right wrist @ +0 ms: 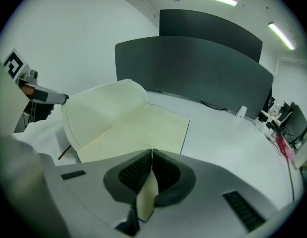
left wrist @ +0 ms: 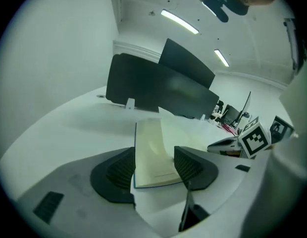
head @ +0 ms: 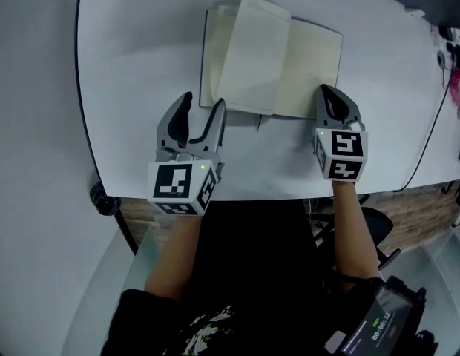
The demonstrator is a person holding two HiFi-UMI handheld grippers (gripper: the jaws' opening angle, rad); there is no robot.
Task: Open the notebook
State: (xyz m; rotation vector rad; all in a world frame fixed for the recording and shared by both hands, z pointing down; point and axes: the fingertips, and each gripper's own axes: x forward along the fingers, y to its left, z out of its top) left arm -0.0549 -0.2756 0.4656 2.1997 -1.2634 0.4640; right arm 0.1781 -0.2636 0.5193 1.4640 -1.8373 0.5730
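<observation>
Notebook [head: 274, 65] lies open on white table [head: 141, 50]. Left gripper [head: 204, 101] at its near-left edge, jaws spread, empty. Right gripper [head: 335, 99] pinches a page [right wrist: 143, 202] near-right.

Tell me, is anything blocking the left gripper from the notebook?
Nothing visible does. The left gripper, jaws apart, sits right at the notebook's near left corner over bare table. The right gripper is shut on a page at the near right corner.
</observation>
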